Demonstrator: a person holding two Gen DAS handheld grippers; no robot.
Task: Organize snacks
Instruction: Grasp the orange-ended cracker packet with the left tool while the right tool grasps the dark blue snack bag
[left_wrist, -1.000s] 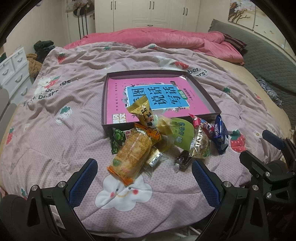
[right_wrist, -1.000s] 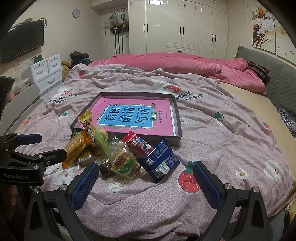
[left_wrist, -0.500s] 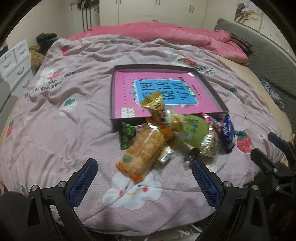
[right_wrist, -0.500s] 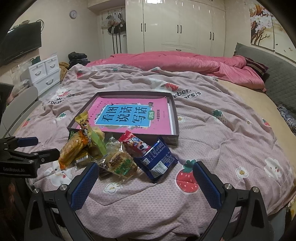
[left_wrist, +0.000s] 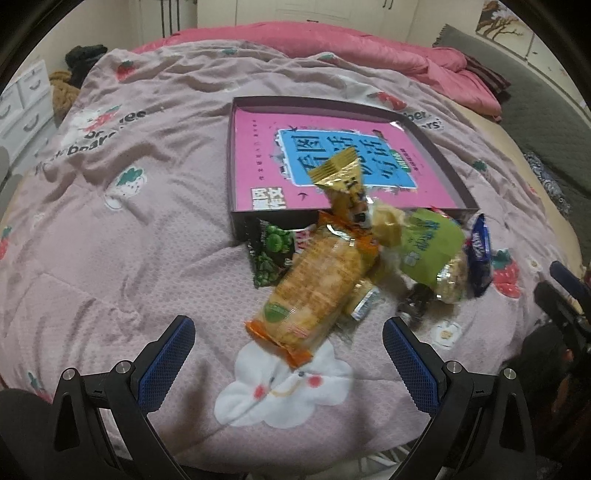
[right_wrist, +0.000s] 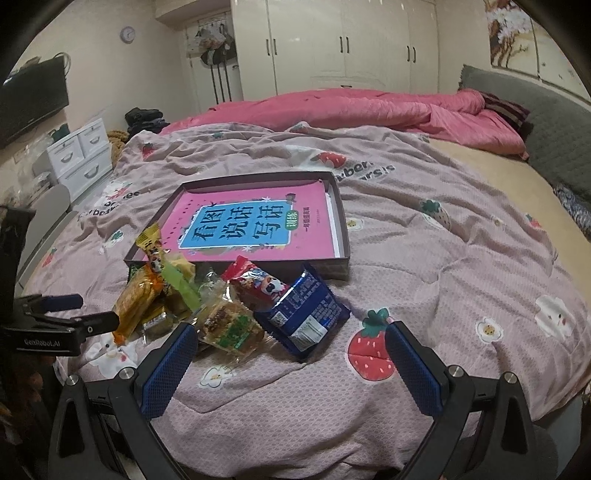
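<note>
A pile of snack packets lies on the bed against the near wall of a shallow dark box (left_wrist: 347, 215) (right_wrist: 343, 236) that holds a pink book. The pile includes an orange cracker pack (left_wrist: 317, 284) (right_wrist: 135, 301), a green pea bag (left_wrist: 271, 251), a gold-ended packet (left_wrist: 343, 181), a light green packet (left_wrist: 430, 245), a clear cake pack (right_wrist: 229, 321), a red packet (right_wrist: 255, 282) and a blue cookie pack (right_wrist: 304, 310) (left_wrist: 480, 254). My left gripper (left_wrist: 288, 354) is open just short of the orange pack. My right gripper (right_wrist: 288, 358) is open in front of the blue pack.
The pink quilt (right_wrist: 443, 258) with strawberry and cloud prints covers the bed. A rose duvet (right_wrist: 369, 107) lies at the far end, a grey headboard (right_wrist: 535, 118) at the right. White drawers (right_wrist: 79, 155) stand left of the bed. The other gripper (left_wrist: 565, 295) shows at the right edge.
The left gripper has advanced toward the snack pile and tilted down, so the orange pack looms larger between its fingers. The right gripper has crept slightly closer. Both stay open.
</note>
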